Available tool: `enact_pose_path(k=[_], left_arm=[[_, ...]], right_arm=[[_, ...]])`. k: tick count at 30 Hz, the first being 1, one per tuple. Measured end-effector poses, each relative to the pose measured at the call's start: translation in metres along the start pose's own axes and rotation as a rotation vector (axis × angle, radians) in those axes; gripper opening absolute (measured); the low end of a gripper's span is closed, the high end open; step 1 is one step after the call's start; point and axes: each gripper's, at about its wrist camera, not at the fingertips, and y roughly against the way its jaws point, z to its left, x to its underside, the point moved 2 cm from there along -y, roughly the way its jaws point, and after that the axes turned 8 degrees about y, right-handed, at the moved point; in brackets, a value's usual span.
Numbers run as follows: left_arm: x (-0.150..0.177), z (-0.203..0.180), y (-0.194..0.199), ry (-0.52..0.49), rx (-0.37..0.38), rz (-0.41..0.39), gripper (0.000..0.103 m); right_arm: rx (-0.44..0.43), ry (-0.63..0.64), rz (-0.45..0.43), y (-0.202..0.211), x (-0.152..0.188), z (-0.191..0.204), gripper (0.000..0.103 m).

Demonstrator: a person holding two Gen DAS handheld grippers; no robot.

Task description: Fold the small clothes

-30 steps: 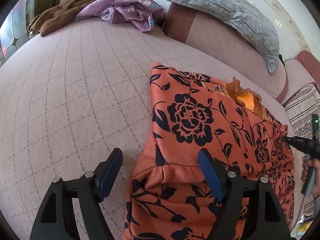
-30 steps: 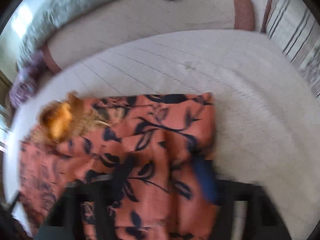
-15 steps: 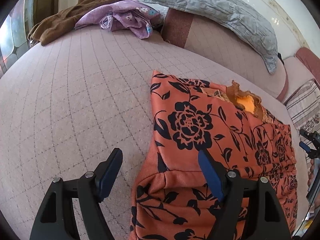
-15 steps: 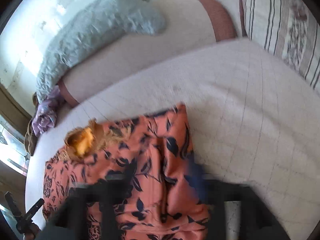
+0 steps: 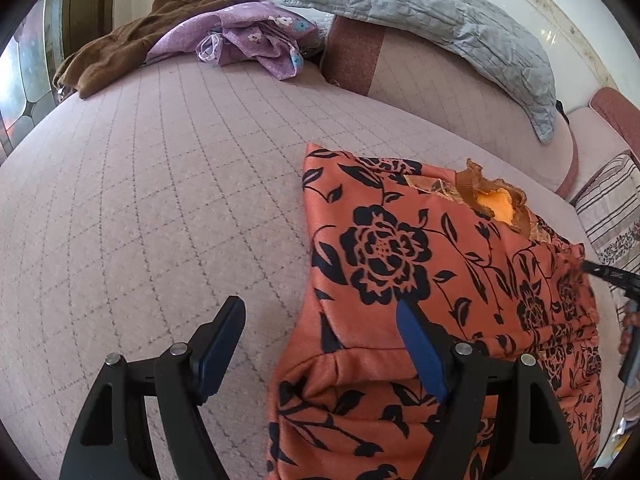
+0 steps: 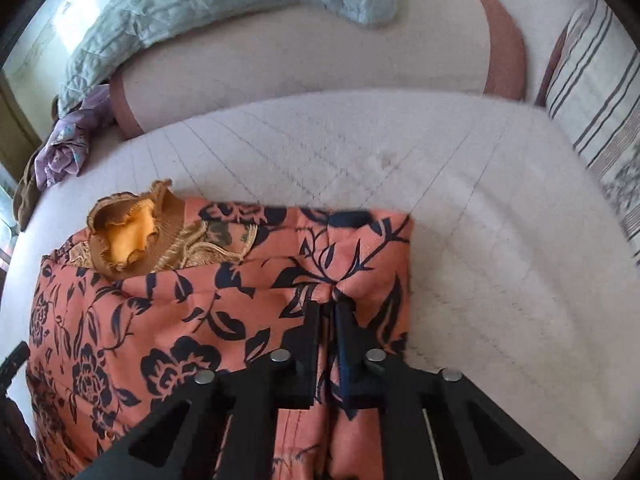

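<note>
An orange garment with black flowers point(image 5: 420, 264) lies on the pinkish quilted sofa seat point(image 5: 160, 208), its frilled orange collar point(image 5: 494, 206) toward the backrest. My left gripper point(image 5: 320, 320) is open at the garment's near left corner, one finger over bare seat, the other over the cloth. In the right wrist view the garment point(image 6: 160, 312) lies with its collar point(image 6: 128, 236) at the left. My right gripper point(image 6: 329, 312) is shut on a pinched fold of the cloth near its right edge. The right gripper also shows at the far right of the left wrist view point(image 5: 612, 276).
A brown garment point(image 5: 132, 48) and a purple flowered cloth point(image 5: 248, 40) are heaped at the back left. A grey quilted blanket point(image 5: 440, 16) drapes the backrest. A striped cushion point(image 6: 600, 92) stands at the right end of the seat.
My right gripper has swung over the garment's right side and closed on a fold of it. My left gripper has stayed open and barely shifted.
</note>
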Motion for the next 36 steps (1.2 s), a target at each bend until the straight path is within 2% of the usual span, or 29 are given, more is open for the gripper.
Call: enact_pose_path(k=[1,3,6,7,10,12,14,15,16,17,18,19,20,22,25,27,29,30,31,32,34,35,36], left_arm=[[-0.001,0.001,0.001,0.002,0.004,-0.004,0.078],[-0.001,0.002,0.004,0.005,0.009,-0.017,0.078],[-0.001,0.001,0.004,0.002,0.004,-0.012,0.078],[-0.002,0.0,0.004,0.0,0.002,-0.009,0.078],[-0.004,-0.004,0.016,-0.002,0.029,-0.041,0.078],[-0.004,-0.008,0.02,-0.015,0.032,-0.06,0.078],[-0.001,-0.01,0.011,-0.032,0.021,-0.032,0.078],[0.001,-0.01,0.003,-0.039,0.007,-0.008,0.078],[0.004,-0.01,-0.004,-0.046,-0.007,0.012,0.078],[0.008,-0.009,-0.014,-0.052,-0.032,0.041,0.078],[0.009,-0.01,-0.016,-0.061,-0.037,0.026,0.079],[0.01,-0.011,-0.014,-0.071,-0.042,0.011,0.079],[0.009,-0.012,-0.014,-0.069,-0.049,0.023,0.079],[0.007,-0.01,-0.008,-0.039,-0.033,0.035,0.078],[0.003,-0.011,0.016,-0.028,-0.003,-0.046,0.078],[0.005,-0.013,0.014,-0.038,-0.005,-0.052,0.079],[0.014,-0.013,-0.017,-0.088,-0.083,0.085,0.08],[0.014,-0.013,-0.016,-0.101,-0.081,0.047,0.081],[0.013,-0.014,-0.013,-0.108,-0.082,0.04,0.081],[0.012,-0.013,-0.014,-0.099,-0.078,0.051,0.081],[0.013,-0.012,-0.015,-0.098,-0.073,0.043,0.082],[0.013,-0.011,-0.015,-0.11,-0.077,0.032,0.082],[0.014,-0.012,-0.015,-0.114,-0.081,0.024,0.082]], right_arm=[[0.028,0.017,-0.026,0.01,0.0,0.002,0.0],[0.072,0.027,-0.064,0.024,0.0,0.005,0.0],[0.052,-0.065,-0.098,0.033,0.003,-0.018,0.0],[0.051,-0.104,-0.098,0.03,0.005,-0.026,0.005],[-0.108,-0.202,-0.102,0.029,0.013,-0.04,0.005],[-0.172,-0.21,-0.116,0.036,0.017,-0.032,0.006],[-0.224,-0.241,-0.092,0.042,0.031,-0.023,0.026],[-0.227,-0.245,-0.075,0.04,0.037,-0.021,0.061],[-0.225,-0.251,-0.059,0.038,0.045,-0.017,0.086],[-0.216,-0.26,-0.059,0.037,0.053,-0.013,0.086],[-0.215,-0.253,-0.045,0.034,0.059,-0.009,0.079],[-0.196,-0.226,-0.012,0.028,0.062,-0.005,0.034],[-0.159,-0.206,0.015,0.024,0.065,-0.004,0.011],[-0.13,-0.191,0.036,0.023,0.064,-0.001,0.01],[-0.058,-0.111,-0.012,0.046,0.058,0.009,0.009],[-0.041,-0.112,0.002,0.043,0.061,0.01,0.011],[-0.038,-0.141,0.065,0.021,0.071,0.005,0.019],[-0.046,-0.161,0.049,0.022,0.072,0.005,0.022],[-0.042,-0.182,0.024,0.028,0.072,0.003,0.031],[-0.024,-0.2,-0.005,0.037,0.071,0.001,0.036],[0.027,-0.232,-0.092,0.062,0.064,-0.007,0.061],[0.003,-0.236,-0.154,0.074,0.054,-0.007,0.064],[-0.053,-0.233,-0.174,0.076,0.045,-0.005,0.065]])
